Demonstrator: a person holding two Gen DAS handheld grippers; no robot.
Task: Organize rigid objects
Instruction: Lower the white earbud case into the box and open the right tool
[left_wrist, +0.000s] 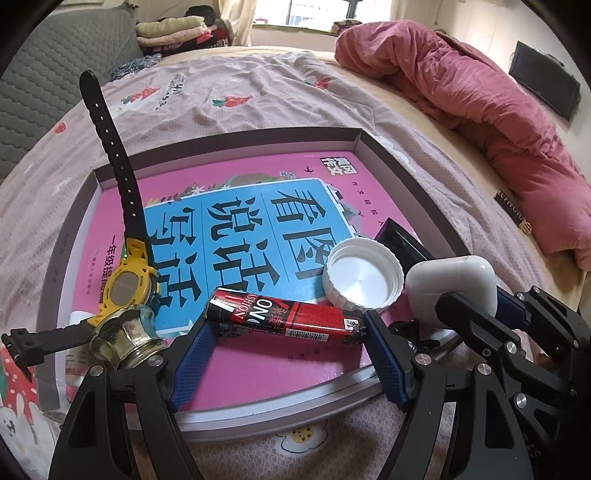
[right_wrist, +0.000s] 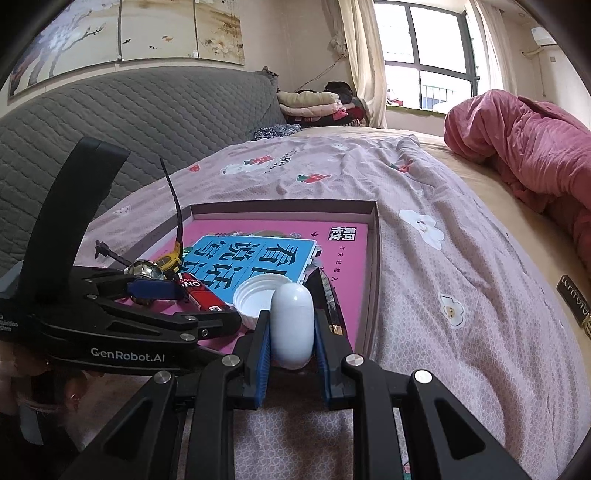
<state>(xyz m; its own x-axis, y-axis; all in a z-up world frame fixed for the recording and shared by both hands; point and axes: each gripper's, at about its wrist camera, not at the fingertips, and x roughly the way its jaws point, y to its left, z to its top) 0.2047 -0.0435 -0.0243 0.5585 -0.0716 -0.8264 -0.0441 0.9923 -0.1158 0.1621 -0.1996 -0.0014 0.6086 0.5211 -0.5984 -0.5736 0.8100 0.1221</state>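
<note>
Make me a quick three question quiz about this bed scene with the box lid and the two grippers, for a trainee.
1. True or false: the right gripper is shut on the white earbud case.
2. Which object lies between the open left gripper's fingers: A) white bottle cap, B) red tube, C) yellow watch?
3. Fill in: the book with the blue panel lies inside a shallow ____.

Key: 1 true; 2 B; 3 box lid.

Both wrist views low, close, sharing the tray (left_wrist: 402, 162) (right_wrist: 375, 258)
</note>
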